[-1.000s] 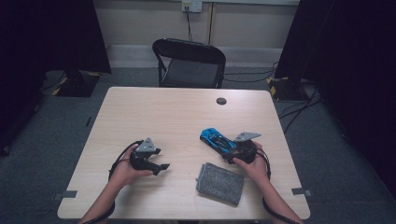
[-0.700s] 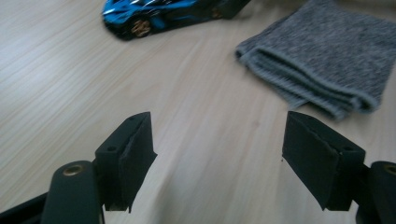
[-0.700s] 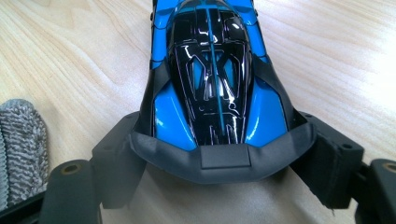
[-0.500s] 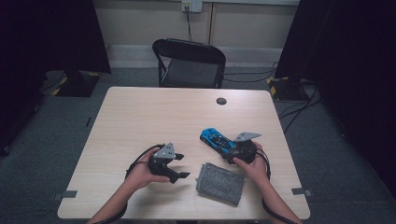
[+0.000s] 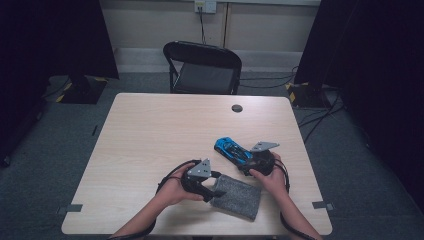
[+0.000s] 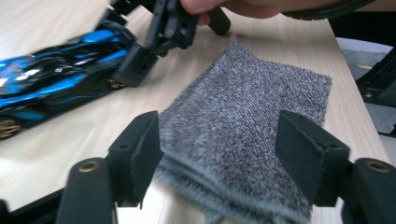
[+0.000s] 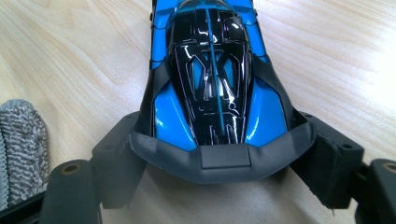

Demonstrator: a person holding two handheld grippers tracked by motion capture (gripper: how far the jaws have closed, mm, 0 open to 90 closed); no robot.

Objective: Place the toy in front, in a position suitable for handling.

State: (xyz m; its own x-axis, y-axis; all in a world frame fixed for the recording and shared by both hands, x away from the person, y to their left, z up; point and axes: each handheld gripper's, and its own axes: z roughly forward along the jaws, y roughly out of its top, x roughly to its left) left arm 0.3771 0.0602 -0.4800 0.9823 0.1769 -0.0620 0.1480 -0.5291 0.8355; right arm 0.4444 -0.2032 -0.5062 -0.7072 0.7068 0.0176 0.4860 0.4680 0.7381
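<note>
A grey knitted cloth (image 5: 237, 197) lies flat near the table's front edge, right of the middle. My left gripper (image 5: 212, 192) is at its left end. In the left gripper view the jaws stand on either side of the cloth (image 6: 243, 116). They have just been closing, and the pads are not pressing on it. A blue and black toy car (image 5: 231, 148) rests on the table behind the cloth. My right gripper (image 5: 248, 162) is shut on the car's near end. In the right gripper view both pads hug the sides of the car (image 7: 210, 79).
The wooden table (image 5: 150, 140) has a small black round disc (image 5: 237, 108) near its far edge. A black folding chair (image 5: 202, 67) stands behind the table. The table's right edge lies close beyond the cloth.
My left hand has moved right across the table to the cloth's left end, and its jaws now straddle the cloth. The right hand and the car have not moved.
</note>
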